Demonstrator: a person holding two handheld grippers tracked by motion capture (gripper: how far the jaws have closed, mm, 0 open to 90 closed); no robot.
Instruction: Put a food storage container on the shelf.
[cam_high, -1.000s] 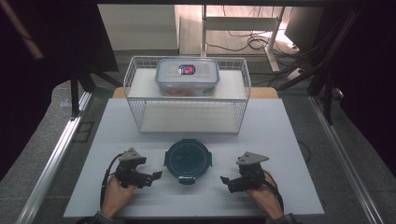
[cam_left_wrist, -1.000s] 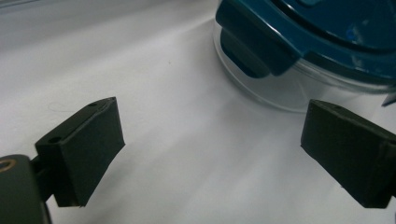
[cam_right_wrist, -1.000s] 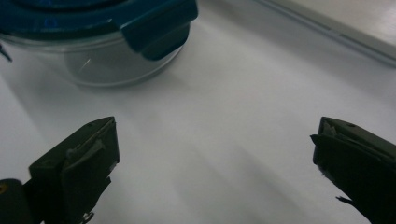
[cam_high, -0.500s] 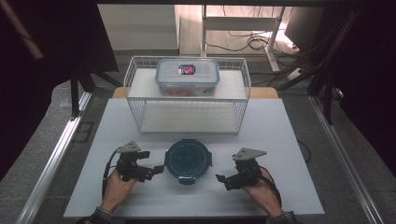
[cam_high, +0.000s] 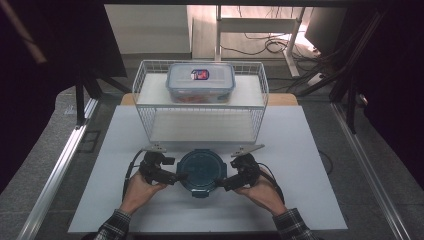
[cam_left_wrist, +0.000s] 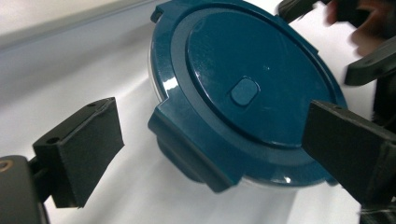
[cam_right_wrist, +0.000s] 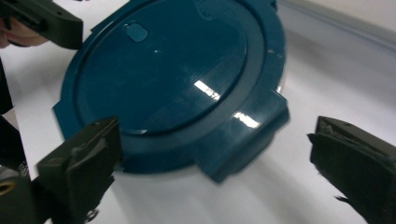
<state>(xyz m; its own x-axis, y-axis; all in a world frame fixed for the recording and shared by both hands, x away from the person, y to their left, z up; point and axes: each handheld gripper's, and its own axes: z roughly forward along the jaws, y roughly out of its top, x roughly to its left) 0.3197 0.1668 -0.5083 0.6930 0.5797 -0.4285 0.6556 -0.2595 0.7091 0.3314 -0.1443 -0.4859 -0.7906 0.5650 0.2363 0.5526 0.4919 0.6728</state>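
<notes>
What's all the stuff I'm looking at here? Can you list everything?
Round container: one, dark blue lid with clip tabs, on the near part of the board, between the two grippers.
Wire basket: one, white, at the far side of the board.
Rectangular box: one, clear with a grey-blue lid and a red label, on the basket's upper shelf.
Board: one, white, covering the table.
Desk frame: one, pale, behind the table with cables on the floor.
Left gripper: one, black, jaws open at the container's left edge.
Right gripper: one, black, jaws open at its right edge.
Hands: two, plaid cuffs.
</notes>
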